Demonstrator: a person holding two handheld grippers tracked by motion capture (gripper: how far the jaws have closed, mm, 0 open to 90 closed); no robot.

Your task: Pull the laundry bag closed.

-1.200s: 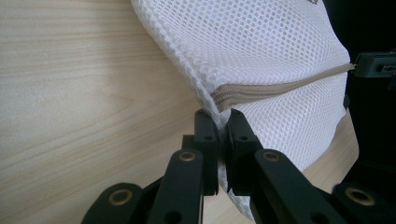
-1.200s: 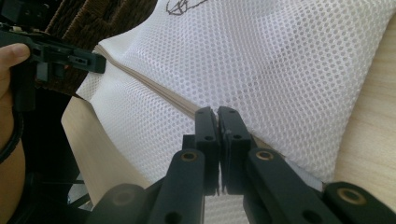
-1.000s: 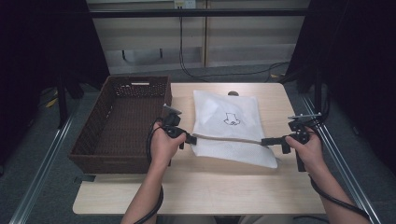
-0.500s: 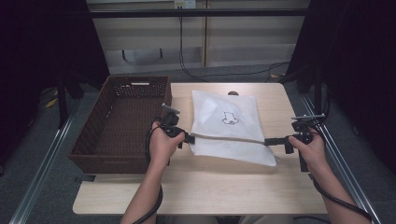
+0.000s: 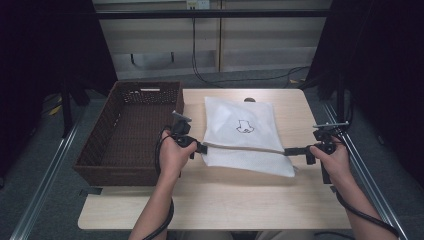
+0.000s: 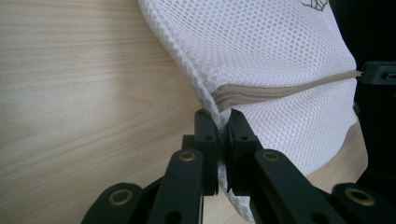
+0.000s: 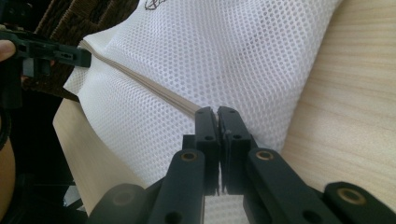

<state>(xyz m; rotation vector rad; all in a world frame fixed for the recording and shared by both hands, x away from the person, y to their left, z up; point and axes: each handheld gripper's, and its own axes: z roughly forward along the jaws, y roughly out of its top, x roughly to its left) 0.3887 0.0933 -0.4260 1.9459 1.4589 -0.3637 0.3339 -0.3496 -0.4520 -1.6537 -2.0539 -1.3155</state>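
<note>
A white mesh laundry bag with a small dark print and a beige zipper is held lifted off the wooden table. My left gripper is shut on the bag's left zipper end. On the opposite end, my right gripper pinches the zipper seam. The zipper edge is stretched taut between them, the lower flap hanging below. In the right gripper view the left gripper appears far off at the bag's other end.
A dark woven basket stands on the table's left part, close to my left hand. Metal rails run along both sides of the table. Cables lie on the floor behind it.
The right gripper shifted slightly to the right, pulling the zipper edge tighter. The left gripper stayed put.
</note>
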